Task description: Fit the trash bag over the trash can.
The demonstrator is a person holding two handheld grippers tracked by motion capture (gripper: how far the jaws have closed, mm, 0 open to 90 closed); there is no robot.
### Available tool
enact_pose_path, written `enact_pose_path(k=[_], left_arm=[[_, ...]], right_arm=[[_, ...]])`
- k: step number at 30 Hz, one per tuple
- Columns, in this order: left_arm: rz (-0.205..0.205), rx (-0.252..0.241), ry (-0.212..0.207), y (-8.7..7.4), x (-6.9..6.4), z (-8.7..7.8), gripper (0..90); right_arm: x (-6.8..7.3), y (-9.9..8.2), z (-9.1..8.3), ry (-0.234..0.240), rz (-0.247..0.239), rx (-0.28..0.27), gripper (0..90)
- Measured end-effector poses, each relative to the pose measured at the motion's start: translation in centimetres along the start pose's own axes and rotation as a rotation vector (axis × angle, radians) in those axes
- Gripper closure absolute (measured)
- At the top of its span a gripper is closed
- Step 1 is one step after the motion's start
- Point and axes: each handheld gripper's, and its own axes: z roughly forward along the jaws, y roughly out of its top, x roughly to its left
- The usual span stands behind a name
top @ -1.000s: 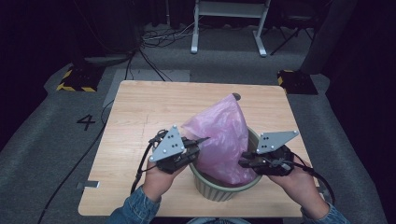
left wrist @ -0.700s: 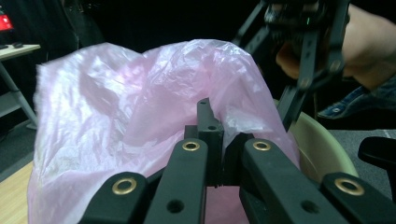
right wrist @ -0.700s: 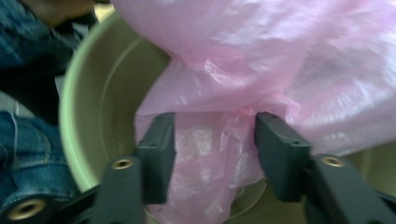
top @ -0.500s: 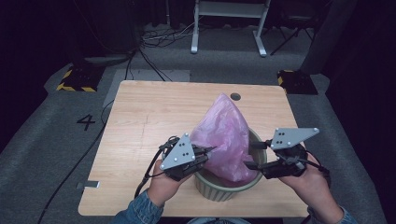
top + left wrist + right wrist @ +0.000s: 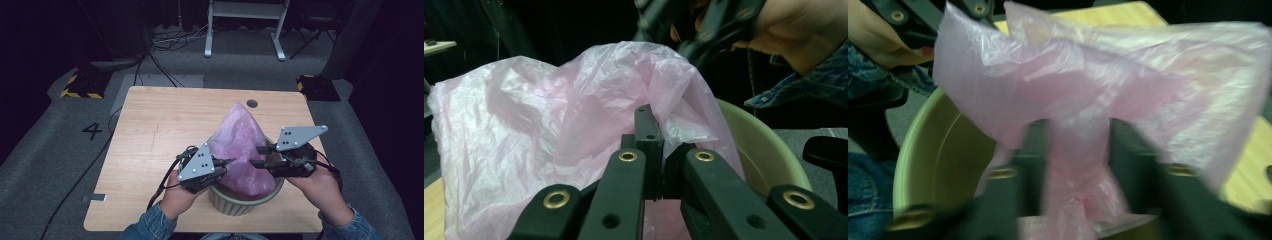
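A thin pink plastic bag stands peaked inside a pale green round bin near the table's front edge. My left gripper is at the bag's left side, shut on a fold of the film; its jaw tips are together, and the bin's rim lies behind them. My right gripper is at the bag's right side. Its jaws have just been closing, and a bunched strip of the bag is pinched between them above the bin wall.
The bin sits on a light wooden table with a small dark hole near its far edge. Cables trail off the left side to the grey floor. A white metal frame stands beyond the table.
My right gripper opened, then closed again on the bag and rose a little, drawing the bag's right side up. My left gripper kept its hold and stayed about where it was.
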Motion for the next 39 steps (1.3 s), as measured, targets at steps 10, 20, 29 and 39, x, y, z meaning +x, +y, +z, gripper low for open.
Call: enact_pose_path(k=[10, 20, 29, 39], left_arm=[[-0.020, -0.024, 0.146, -0.5, 1.1, -1.9, 51.1], [-0.115, -0.077, 0.050, 0.0, 2.0, -1.9, 46.5], [-0.093, -0.104, -0.078, 1.0, 1.2, -0.3, 42.1], [0.073, 0.020, -0.061, 0.6, -0.8, 0.6, 88.9]], right_arm=[[1.5, -3.2, 1.1, 0.064, 0.010, 0.087, 85.3], [2.4, -5.3, 0.3, 0.070, 0.040, 0.072, 80.7], [3.0, -4.6, 1.8, 0.052, 0.004, 0.104, 81.4], [2.6, -4.5, 1.1, 0.035, 0.032, 0.059, 55.1]])
